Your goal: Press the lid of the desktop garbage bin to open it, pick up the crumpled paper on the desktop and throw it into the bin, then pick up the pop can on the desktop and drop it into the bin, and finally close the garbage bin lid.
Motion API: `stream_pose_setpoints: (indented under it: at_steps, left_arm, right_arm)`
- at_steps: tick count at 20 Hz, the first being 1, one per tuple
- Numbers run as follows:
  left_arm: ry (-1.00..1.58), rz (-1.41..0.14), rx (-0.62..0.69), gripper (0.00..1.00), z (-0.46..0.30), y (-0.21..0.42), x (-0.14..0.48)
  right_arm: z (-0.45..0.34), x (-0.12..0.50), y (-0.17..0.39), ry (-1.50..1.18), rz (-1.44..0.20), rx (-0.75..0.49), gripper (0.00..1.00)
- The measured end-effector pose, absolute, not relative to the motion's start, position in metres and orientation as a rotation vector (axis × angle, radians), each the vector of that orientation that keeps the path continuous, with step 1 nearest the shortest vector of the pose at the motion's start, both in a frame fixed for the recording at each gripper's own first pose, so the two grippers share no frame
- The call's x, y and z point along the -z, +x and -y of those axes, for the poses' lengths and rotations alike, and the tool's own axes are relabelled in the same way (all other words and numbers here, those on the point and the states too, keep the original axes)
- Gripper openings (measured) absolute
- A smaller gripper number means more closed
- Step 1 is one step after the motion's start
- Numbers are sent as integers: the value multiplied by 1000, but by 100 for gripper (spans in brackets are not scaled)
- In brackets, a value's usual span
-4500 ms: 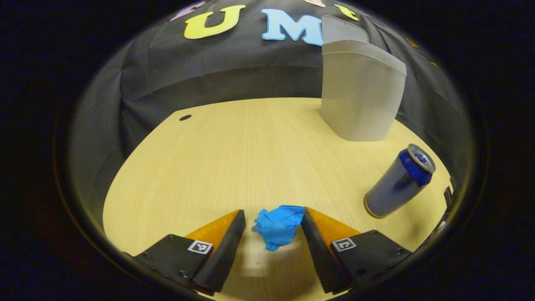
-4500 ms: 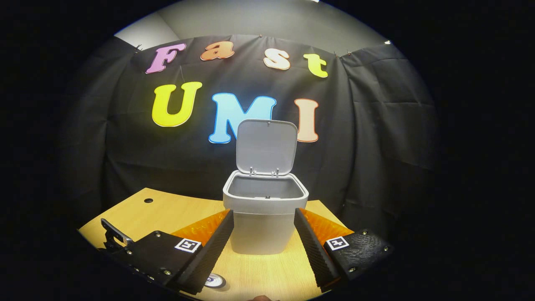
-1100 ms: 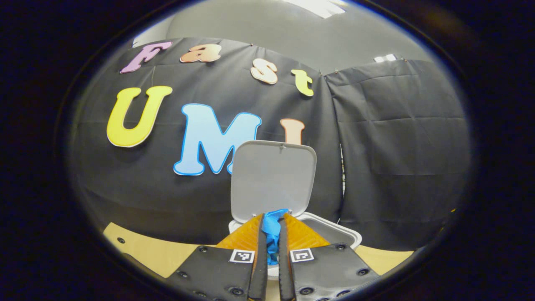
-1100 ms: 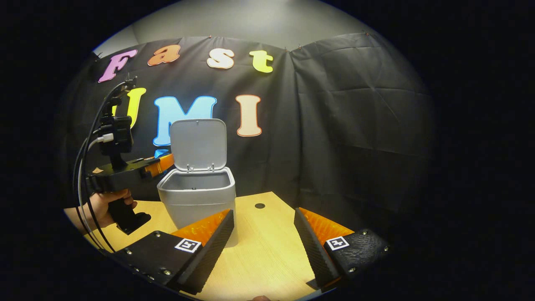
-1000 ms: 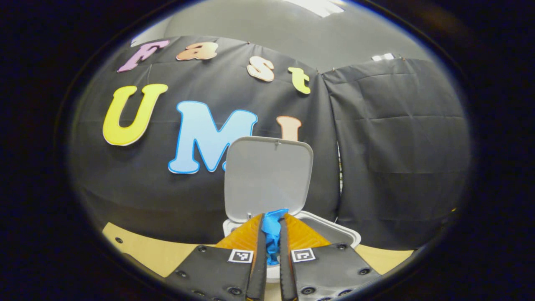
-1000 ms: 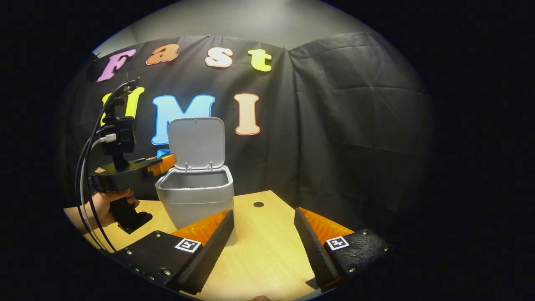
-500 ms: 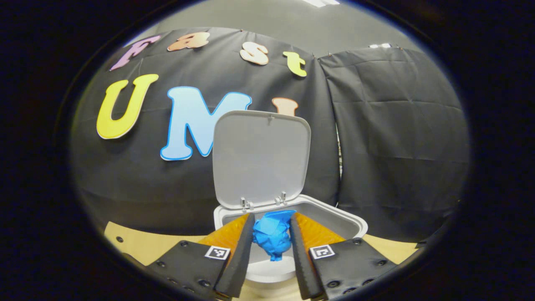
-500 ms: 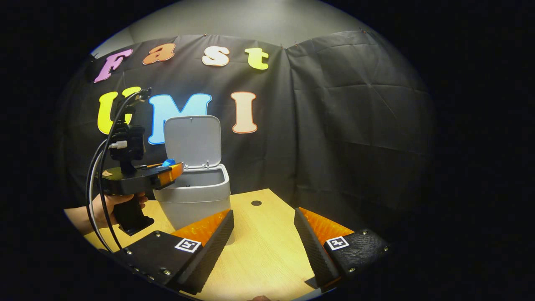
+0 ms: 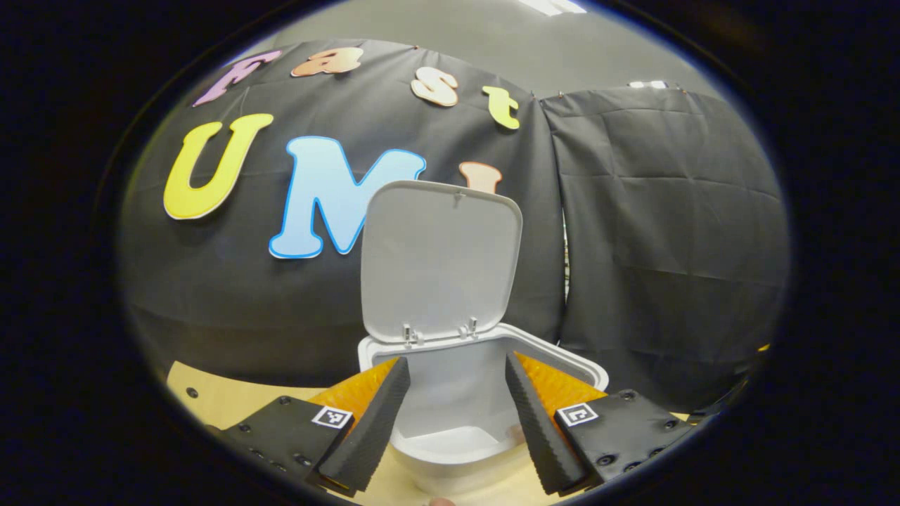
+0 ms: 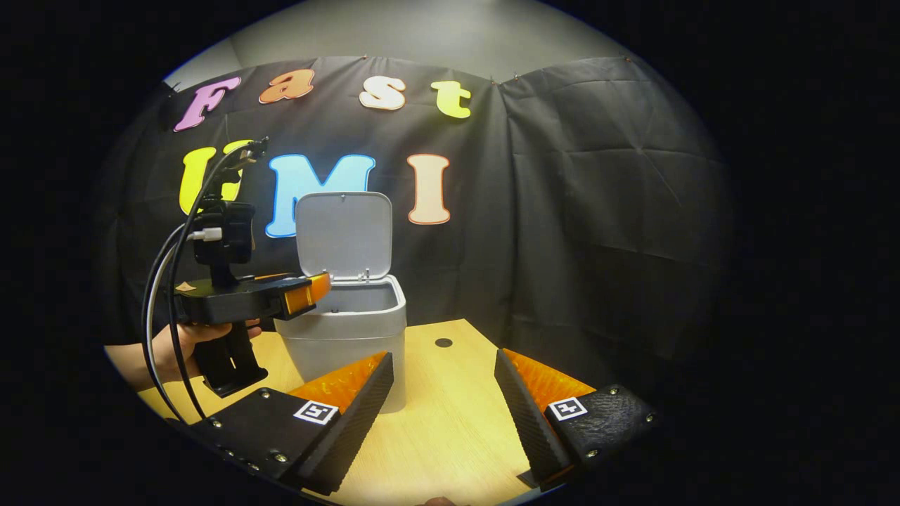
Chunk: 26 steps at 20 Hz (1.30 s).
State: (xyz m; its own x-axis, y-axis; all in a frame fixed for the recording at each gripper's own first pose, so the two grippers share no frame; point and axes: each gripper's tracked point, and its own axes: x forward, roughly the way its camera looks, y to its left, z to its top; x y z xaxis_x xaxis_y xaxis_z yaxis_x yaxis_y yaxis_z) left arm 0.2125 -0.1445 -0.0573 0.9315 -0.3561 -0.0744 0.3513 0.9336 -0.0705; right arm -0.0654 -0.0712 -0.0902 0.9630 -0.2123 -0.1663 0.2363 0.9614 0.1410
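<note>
We see left gripper (image 9: pixel 453 393) over bin (image 9: pixel 485 436) mouth, fingers spread, nothing between. Lid (image 9: pixel 439 260) upright. Right gripper (image 10: pixel 443 393) fingers apart above desk (image 10: pixel 450 436), bin just left.

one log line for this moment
bin lid: up | left gripper: open over bin | right gripper: open, above table

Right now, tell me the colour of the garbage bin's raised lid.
Light grey, plain, no pattern; the lid shows best in the left gripper view.
</note>
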Motion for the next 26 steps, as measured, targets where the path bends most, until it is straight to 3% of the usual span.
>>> stream_pose_setpoints:
  at_steps: [1, 2, 3, 17, 18, 20, 26]
  left_arm:
    - [-58, -83, 360, 86, 141, 210, 54]
    - [-57, -78, 352, 99, 137, 206, 54]
    - [-53, -73, 344, 100, 132, 202, 51]
    - [8, -102, 232, 100, 60, 122, 62]
    - [5, -103, 221, 95, 55, 116, 62]
    - [-8, -109, 197, 100, 45, 104, 66]
    - [-50, -133, 113, 100, 10, 77, 76]
  right_arm:
    - [68, 88, -64, 159, -147, 220, 93]
    - [65, 87, -63, 155, -142, 210, 93]
    - [62, 84, -62, 151, -137, 199, 93]
    - [-10, 73, -47, 114, -103, -44, 94]
    - [-14, 74, -47, 115, -103, -57, 93]
    - [-23, 75, -46, 118, -105, -86, 93]
    - [-56, 88, -46, 121, -136, -183, 93]
